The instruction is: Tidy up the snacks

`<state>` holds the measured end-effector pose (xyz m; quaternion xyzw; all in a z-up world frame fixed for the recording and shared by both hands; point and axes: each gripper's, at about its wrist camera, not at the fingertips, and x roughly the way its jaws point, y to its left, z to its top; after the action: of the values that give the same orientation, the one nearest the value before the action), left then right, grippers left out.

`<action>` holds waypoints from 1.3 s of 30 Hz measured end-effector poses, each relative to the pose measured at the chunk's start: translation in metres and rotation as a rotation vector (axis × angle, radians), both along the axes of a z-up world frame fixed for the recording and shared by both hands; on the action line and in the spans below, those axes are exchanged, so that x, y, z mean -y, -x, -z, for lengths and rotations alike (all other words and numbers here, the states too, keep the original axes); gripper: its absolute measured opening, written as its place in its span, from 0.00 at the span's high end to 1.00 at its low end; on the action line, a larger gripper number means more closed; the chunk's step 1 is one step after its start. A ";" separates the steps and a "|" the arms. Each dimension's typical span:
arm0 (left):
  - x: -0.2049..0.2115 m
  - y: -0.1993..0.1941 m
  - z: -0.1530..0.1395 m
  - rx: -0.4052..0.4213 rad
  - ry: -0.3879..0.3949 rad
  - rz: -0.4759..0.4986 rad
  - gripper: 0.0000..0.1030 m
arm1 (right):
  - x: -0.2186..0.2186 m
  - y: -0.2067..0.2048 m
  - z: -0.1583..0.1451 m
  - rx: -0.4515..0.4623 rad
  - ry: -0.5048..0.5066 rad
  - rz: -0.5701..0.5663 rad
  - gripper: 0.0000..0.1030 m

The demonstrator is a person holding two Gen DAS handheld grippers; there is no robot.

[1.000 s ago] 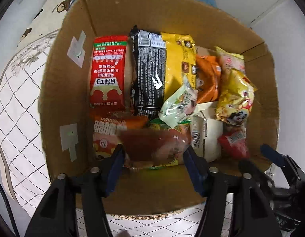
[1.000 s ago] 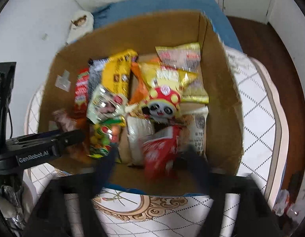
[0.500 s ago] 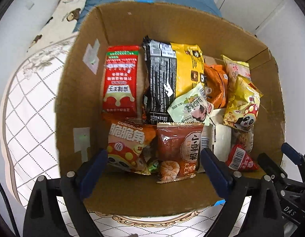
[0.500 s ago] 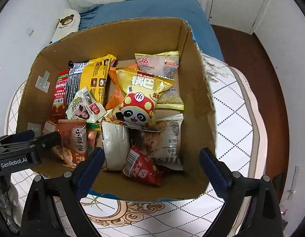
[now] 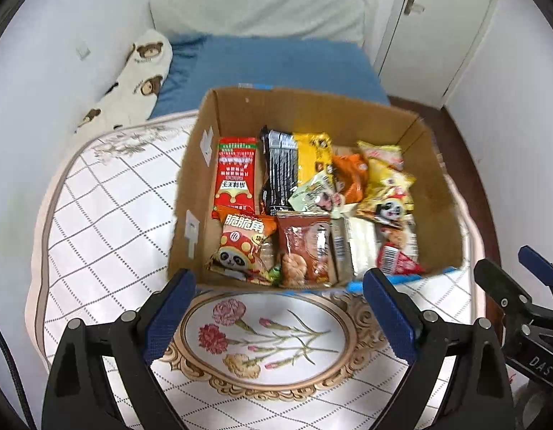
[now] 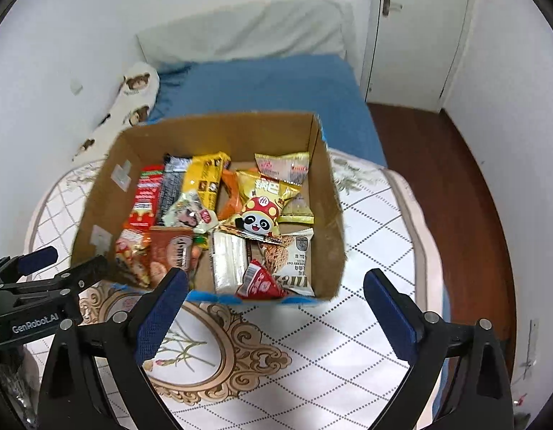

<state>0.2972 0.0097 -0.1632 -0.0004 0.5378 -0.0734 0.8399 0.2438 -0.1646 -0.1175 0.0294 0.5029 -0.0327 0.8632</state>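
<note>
A cardboard box (image 5: 190,193) (image 6: 330,215) stands on a white quilted mat and holds several snack packets. Among them are a brown biscuit packet (image 5: 305,247) (image 6: 172,251) and a small red packet (image 5: 398,261) (image 6: 258,283) near the front wall. My left gripper (image 5: 280,308) is open and empty, held back from the box over the mat's flower medallion. My right gripper (image 6: 276,304) is open and empty, just in front of the box. Each gripper shows at the edge of the other's view.
The quilted mat (image 5: 108,215) (image 6: 376,233) lies on a bed with a blue sheet (image 5: 276,64), a bear-print pillow (image 5: 133,79) and a grey pillow (image 5: 262,10). White walls stand on the left, doors (image 6: 416,32) at the back right, and brown floor (image 6: 455,179) on the right.
My left gripper let go of the brown packet and my right gripper let go of the red packet, both now in the box. Both grippers opened wide and drew back toward the mat's near side.
</note>
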 end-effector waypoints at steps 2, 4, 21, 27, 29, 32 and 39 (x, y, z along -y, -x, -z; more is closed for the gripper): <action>-0.004 0.017 -0.016 0.037 0.013 -0.001 0.07 | -0.002 0.018 -0.014 0.029 -0.004 -0.003 0.02; -0.006 0.031 -0.031 0.075 0.015 0.001 0.07 | -0.005 0.034 -0.027 0.056 -0.006 -0.009 0.02; -0.021 0.140 -0.119 0.299 -0.016 -0.027 0.07 | -0.020 0.152 -0.125 0.260 0.013 -0.024 0.00; -0.020 0.161 -0.133 0.343 -0.026 -0.020 0.07 | -0.023 0.175 -0.146 0.298 0.027 -0.033 0.00; -0.020 0.166 -0.136 0.351 -0.028 -0.016 0.07 | -0.023 0.180 -0.151 0.304 0.032 -0.035 0.00; -0.020 0.172 -0.138 0.360 -0.024 -0.018 0.07 | -0.024 0.186 -0.156 0.313 0.042 -0.037 0.00; -0.017 0.173 -0.135 0.356 -0.026 -0.020 0.02 | -0.019 0.182 -0.152 0.307 0.046 -0.023 0.00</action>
<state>0.1242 0.0269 -0.0285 0.0181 0.3817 -0.0571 0.9223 0.0613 -0.1461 0.0347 0.0086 0.3645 -0.0294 0.9307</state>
